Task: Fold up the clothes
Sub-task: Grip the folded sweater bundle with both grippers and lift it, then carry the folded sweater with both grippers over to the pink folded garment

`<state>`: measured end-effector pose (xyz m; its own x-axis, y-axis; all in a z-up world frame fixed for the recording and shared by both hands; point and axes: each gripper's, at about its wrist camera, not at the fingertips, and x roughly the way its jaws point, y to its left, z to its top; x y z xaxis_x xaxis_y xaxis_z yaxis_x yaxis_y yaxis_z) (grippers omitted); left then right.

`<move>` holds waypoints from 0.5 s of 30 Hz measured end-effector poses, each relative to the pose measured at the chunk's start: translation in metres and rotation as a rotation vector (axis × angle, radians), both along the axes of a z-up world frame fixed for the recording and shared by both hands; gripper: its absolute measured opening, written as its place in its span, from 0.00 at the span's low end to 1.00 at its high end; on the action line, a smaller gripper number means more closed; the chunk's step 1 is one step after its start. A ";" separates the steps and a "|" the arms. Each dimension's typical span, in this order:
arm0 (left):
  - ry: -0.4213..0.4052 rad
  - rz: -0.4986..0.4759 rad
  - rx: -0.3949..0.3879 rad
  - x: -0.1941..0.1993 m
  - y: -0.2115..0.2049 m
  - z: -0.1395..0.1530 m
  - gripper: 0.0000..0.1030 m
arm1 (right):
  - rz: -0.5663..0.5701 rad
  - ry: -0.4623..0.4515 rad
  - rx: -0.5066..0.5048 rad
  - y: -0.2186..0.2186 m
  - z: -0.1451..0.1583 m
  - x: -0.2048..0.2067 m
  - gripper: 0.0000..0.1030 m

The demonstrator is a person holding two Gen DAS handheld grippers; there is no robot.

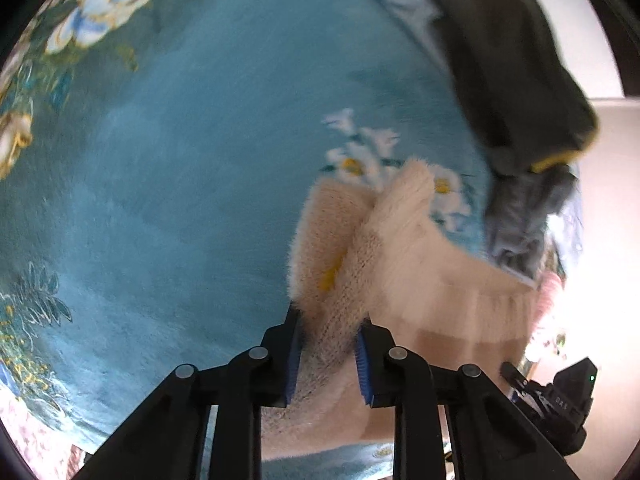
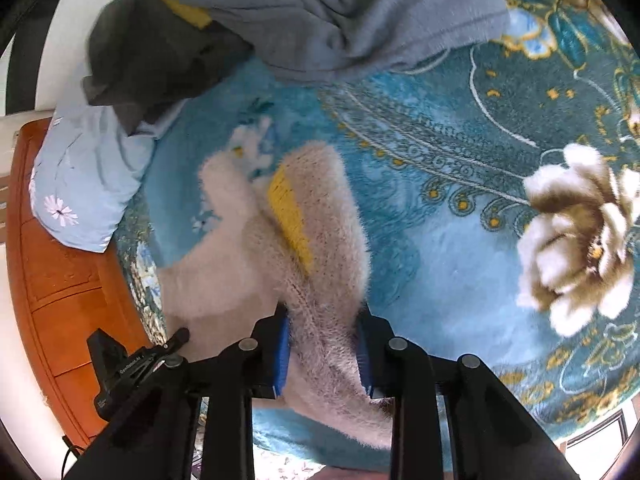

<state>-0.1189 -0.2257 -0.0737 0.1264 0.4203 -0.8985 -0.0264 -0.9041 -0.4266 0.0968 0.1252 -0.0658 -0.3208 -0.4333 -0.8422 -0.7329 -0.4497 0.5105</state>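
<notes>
Both hand-held grippers, left (image 1: 328,354) and right (image 2: 324,354), clamped on fuzzy cream sweater (image 2: 280,264), lifted over blue floral blanket (image 2: 440,280). I judge it light, floppy, stretchy; grip edges, not fluff.

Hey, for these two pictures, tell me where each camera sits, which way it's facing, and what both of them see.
Left wrist: sits on the left gripper, looking steeply down along its fingers at the fuzzy cream sweater they pinch; the right gripper shows at lower right.
Right wrist: sits on the right gripper, looking down at the same sweater; the left gripper shows at lower left.
Shared: the sweater, the blue floral blanket, and the dark garment.
</notes>
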 end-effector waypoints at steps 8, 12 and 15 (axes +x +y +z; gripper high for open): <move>0.049 0.013 0.053 0.028 0.005 0.046 0.24 | 0.016 0.087 0.056 0.007 0.070 0.026 0.28; 0.075 0.017 0.053 0.047 0.027 0.057 0.24 | 0.039 0.136 0.074 0.016 0.097 0.041 0.28; 0.113 0.034 0.055 0.071 0.024 0.082 0.24 | 0.058 0.171 0.078 0.026 0.108 0.051 0.28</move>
<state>-0.0479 -0.2022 0.0082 0.0103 0.4720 -0.8816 -0.0467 -0.8804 -0.4719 0.1474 0.1516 0.0426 -0.4389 -0.3910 -0.8090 -0.6100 -0.5314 0.5878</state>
